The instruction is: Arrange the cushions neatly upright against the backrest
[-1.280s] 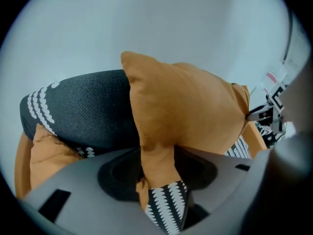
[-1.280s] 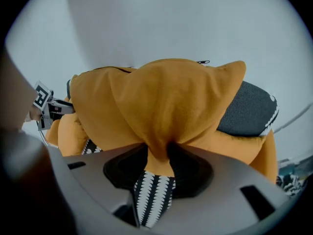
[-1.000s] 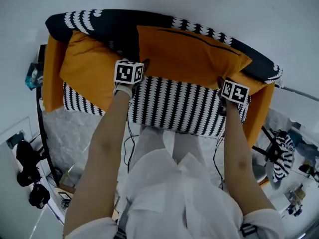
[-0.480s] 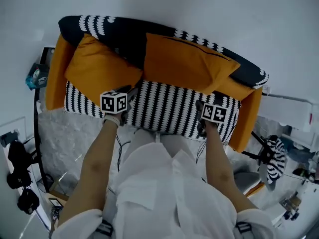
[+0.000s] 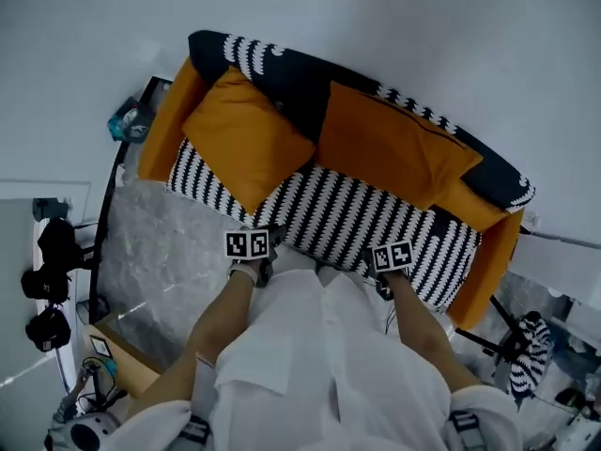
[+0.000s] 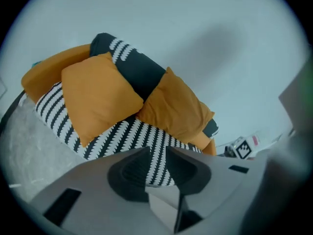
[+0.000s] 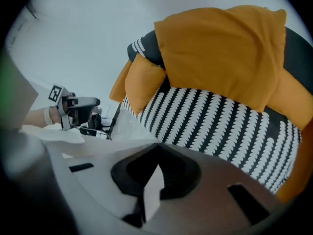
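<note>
No lettering, number or brand is legible in any view.

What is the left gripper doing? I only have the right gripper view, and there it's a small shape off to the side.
Observer: The left gripper holds nothing. Its jaws are closing, and only the striped seat shows through the gap.
Operator: Both cushions up? I see one whole.
Observer: Head view: the left cushion and the right cushion both lean on the black backrest. The left one looks turned at an angle.
Operator: Grippers clear of them?
Observer: Head view: the left gripper and the right gripper sit near the seat's front edge, touching neither cushion.
</note>
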Motion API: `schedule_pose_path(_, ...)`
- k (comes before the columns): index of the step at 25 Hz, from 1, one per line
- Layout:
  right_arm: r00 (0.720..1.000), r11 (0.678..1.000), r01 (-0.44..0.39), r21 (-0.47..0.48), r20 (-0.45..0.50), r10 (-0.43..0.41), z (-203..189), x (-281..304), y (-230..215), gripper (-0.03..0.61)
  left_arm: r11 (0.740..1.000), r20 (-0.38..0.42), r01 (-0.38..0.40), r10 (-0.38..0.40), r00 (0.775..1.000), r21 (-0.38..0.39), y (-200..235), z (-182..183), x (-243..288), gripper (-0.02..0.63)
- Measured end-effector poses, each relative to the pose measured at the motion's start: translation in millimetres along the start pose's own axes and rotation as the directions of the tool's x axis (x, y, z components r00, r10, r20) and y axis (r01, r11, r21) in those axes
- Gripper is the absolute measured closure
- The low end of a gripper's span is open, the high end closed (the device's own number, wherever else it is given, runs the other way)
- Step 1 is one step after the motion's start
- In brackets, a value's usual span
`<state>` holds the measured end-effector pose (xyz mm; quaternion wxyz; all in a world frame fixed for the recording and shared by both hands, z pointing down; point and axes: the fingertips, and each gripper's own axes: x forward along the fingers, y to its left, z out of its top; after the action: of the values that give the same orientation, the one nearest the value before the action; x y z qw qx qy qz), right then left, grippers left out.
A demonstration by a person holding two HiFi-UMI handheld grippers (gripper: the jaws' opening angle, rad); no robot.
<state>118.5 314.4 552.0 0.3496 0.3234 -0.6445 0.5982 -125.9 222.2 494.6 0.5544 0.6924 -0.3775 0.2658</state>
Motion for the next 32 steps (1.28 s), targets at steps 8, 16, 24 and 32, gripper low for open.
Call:
schedule_pose_path(8,0.999,0.998,-0.041,-0.039,0.015,0.041,29.8,25.2,51.2,0.571,0.996,0.054,-0.092,0.093,0.994,-0.013,60.9,47.8,-45.0,0.506)
schedule_pose_path(16,0.965,0.99,-0.088,0.112,0.255,0.057,153.3,62.9,130.1,0.571,0.999,0.054,0.023,-0.025,0.998,0.036,129.4,162.2,-45.7,0.503)
schedule_pose_path(24,0.875,0.898,-0.135,0.419,0.475,-0.091,258.8,120.8,203.0,0.503,0.944,-0.2,0.137,-0.079,0.977,0.3,250.3,272.9,-53.8,0.465)
schedule_pose_path(32,0.869,0.815,-0.082,0.573,0.442,-0.223,301.5,185.9,224.5,0.342,0.865,-0.29,0.13,0.019,0.957,0.484,325.0,366.9,-21.1,0.353)
